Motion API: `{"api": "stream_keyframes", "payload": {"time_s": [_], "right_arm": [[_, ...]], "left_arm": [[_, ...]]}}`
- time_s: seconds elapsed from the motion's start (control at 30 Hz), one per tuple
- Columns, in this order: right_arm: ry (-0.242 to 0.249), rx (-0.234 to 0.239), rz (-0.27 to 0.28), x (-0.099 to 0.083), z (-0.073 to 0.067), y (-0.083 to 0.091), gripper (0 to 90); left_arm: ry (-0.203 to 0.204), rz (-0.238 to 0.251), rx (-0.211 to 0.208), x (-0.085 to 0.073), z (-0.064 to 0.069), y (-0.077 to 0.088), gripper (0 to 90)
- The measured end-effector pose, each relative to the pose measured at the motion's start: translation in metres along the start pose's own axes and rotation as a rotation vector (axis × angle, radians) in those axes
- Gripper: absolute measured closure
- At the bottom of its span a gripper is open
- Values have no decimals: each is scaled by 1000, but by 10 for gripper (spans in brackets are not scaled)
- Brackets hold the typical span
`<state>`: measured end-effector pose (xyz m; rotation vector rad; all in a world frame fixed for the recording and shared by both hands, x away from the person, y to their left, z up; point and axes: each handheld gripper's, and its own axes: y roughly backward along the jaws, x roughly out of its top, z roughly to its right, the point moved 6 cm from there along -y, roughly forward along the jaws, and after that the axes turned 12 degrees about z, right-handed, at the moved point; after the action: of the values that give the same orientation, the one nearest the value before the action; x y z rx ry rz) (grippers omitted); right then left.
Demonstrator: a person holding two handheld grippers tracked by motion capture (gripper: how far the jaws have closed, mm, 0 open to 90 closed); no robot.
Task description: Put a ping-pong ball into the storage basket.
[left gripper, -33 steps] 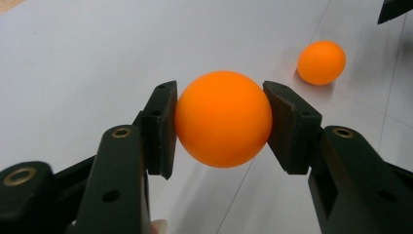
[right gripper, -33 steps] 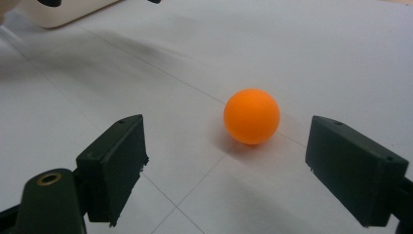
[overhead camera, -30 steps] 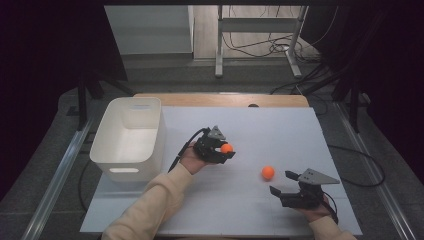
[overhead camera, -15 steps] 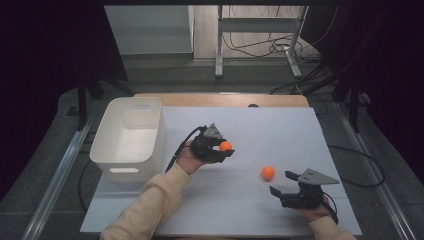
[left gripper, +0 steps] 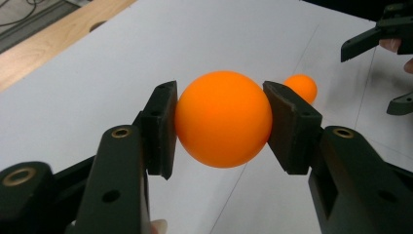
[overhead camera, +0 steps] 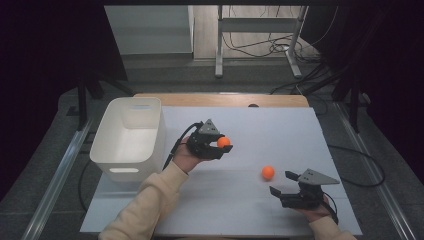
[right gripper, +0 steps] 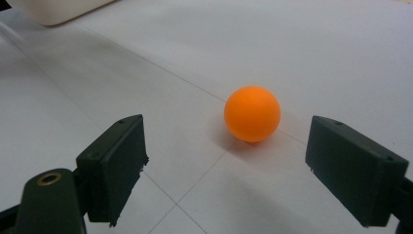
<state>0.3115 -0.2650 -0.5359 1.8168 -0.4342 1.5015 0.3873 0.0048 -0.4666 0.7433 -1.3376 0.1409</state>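
The left gripper (overhead camera: 223,145) pinches an orange ball (overhead camera: 223,142) between its two black pads; in the left gripper view the pads (left gripper: 163,127) press flat against the ball's opposite sides and the ball (left gripper: 223,118) bulges out above and below them. The gripper is held above the white sheet (overhead camera: 280,125), to the right of the white bin (overhead camera: 129,137), with its jaws pointing away from the bin toward the table's right side. A cable trails from its back toward the bin, and the person's cream sleeve (overhead camera: 145,207) runs down to the bottom edge, below and right of the bin.

A second orange ball (overhead camera: 268,172) lies on the sheet farther right of the bin and nearer the person than the held one (it also peeks past the right pad in the left gripper view (left gripper: 301,87)).

The right gripper (overhead camera: 282,183) sits farthest from the bin, low by the sheet's near edge, its jaws spread wide and pointing back toward the bin. In the right gripper view the loose ball (right gripper: 252,114) rests on the sheet ahead of the two pads (right gripper: 117,163), touching neither, and a corner of the bin (right gripper: 58,9) shows at the top left.
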Motion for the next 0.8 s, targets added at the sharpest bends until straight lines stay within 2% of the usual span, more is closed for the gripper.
{"api": "stream_keyframes", "payload": {"time_s": [0.8], "right_arm": [[2,-2,-3,0,0,0,154]], "left_arm": [[10,51,32,12,-13,23,498]]}}
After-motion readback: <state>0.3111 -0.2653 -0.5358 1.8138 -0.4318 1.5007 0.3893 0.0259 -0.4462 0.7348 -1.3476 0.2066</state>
